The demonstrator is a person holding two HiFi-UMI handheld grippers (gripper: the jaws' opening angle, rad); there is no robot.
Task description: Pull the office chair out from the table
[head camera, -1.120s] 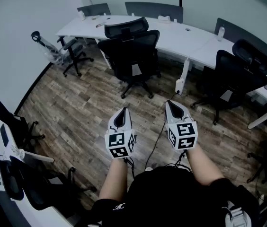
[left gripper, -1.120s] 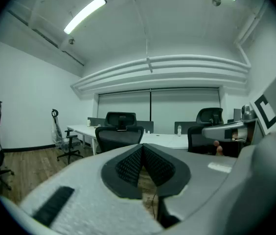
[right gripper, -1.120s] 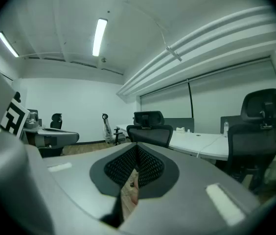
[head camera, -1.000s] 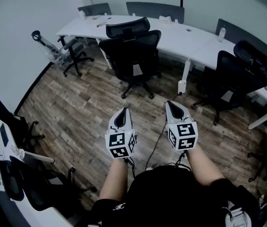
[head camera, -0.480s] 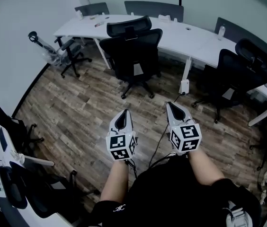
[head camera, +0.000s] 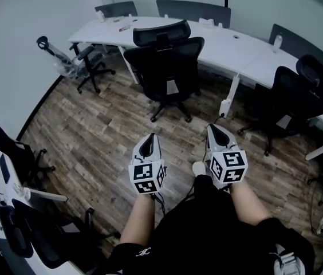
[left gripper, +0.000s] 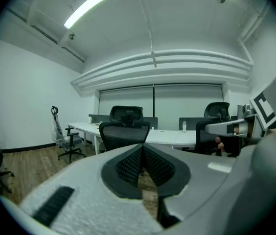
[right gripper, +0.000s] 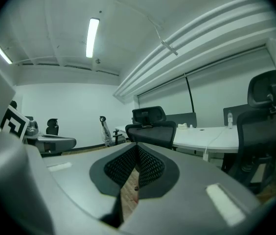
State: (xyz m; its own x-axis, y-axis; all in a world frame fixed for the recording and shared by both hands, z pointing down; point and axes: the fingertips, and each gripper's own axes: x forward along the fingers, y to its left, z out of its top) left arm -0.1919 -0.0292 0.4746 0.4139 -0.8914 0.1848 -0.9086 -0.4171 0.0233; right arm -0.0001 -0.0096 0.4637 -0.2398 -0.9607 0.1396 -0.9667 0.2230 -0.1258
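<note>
Approach stage: the left gripper (head camera: 148, 137) and right gripper (head camera: 213, 129), jaws together and empty, must next reach the office chair (head camera: 165, 62) and open.

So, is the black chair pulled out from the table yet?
Not yet. Done: nothing that shows; the black office chair stands close against the white table. In hand: the left gripper and right gripper are both shut and hold nothing, pointing toward the chair with a stretch of wooden floor between. Left: reach the chair, grip it and pull it out.
</note>
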